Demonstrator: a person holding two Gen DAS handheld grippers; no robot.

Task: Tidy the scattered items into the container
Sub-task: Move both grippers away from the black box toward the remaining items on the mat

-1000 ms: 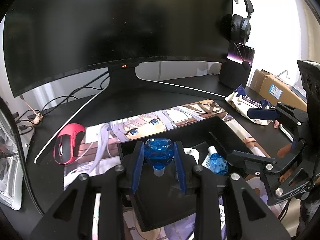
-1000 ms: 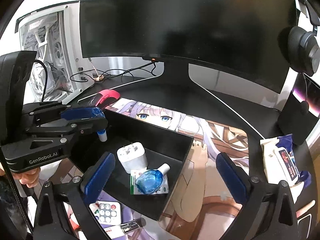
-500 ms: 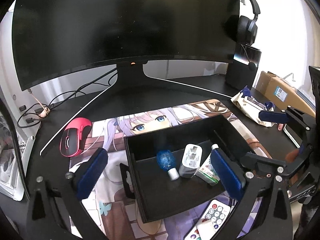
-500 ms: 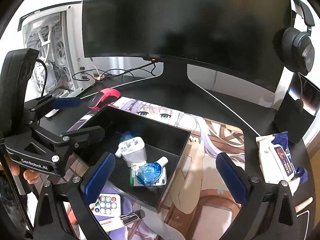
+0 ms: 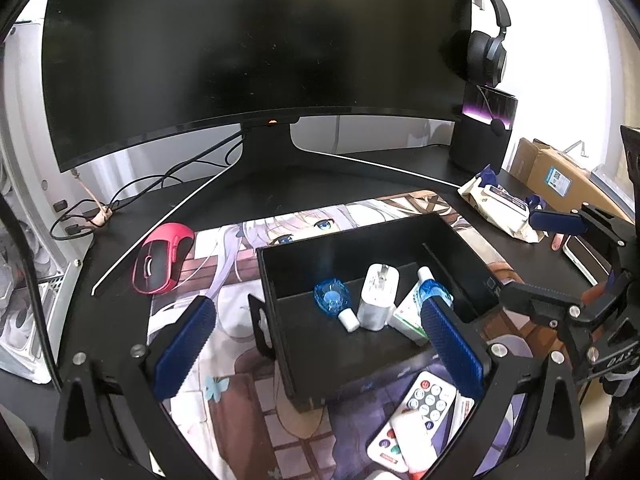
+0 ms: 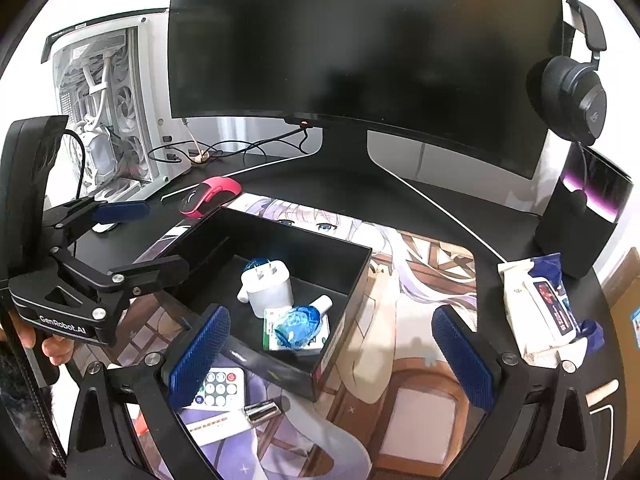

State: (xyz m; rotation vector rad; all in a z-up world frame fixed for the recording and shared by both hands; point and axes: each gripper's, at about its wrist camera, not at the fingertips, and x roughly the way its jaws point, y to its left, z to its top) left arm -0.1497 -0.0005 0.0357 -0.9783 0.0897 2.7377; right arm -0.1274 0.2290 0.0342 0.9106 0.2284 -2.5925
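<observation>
Two grippers are in view, both spread wide and holding nothing: the left gripper hangs over the near edge of the box, the right gripper over its near right corner, with bare mat between its pads. The left gripper's body reads "GenRobot.AI" in the right view. Nearest, outside the box on the mat, lie one white remote with coloured buttons, one small silver metal piece, and a white card or pack with red print too small to read. Inside the black open-topped box are four things: two blue bottles with white caps, one left of the charger, the other lying on a green-and-white packet, and one white charger with its two prongs showing. The box's walls stand upright; the left half of its floor is bare. Beyond it, one red mouse sits at the mat's left edge, one wipes pack at the right. Farther back stand one dark curved monitor, one headset, one speaker, one white PC case and a cardboard carton.
</observation>
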